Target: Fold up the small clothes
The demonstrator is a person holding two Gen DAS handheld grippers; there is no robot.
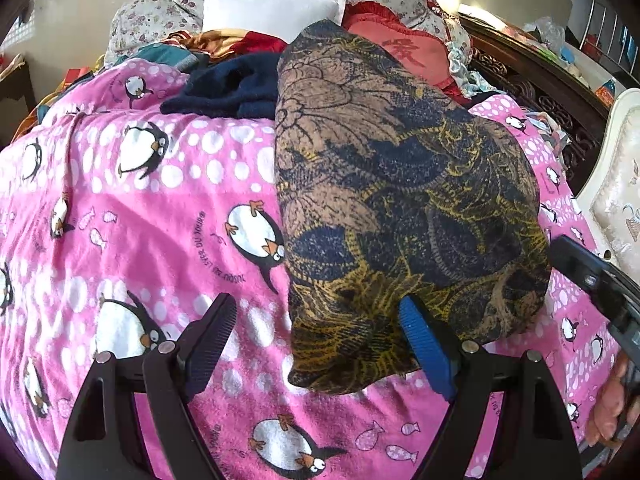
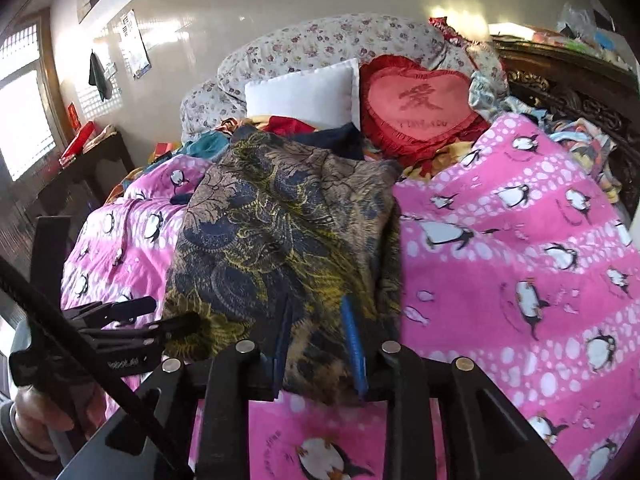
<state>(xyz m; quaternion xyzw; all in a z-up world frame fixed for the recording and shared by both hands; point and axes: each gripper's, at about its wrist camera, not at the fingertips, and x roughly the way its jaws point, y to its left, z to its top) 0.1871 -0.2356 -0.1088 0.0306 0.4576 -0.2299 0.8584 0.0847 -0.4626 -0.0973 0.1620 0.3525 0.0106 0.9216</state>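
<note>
While the left gripper (image 1: 316,344) stands with its jaws spread wide, the near corner of the patterned garment (image 1: 400,208) lies between them, against the blue-padded finger (image 1: 424,344) and clear of the black one (image 1: 212,332). At the right gripper (image 2: 318,344) the jaws are narrow, with the garment's near edge bunched between the two blue pads (image 2: 354,344); whether they press on the cloth cannot be told through the blur. Beyond both sets of jaws the garment lies folded in a long strip on the pink penguin blanket (image 2: 520,216). Past its far end sits a dark navy cloth (image 1: 236,88), then a white pillow (image 2: 304,96) and a red heart cushion (image 2: 420,108), with floral bedding (image 2: 320,44) behind.
</note>
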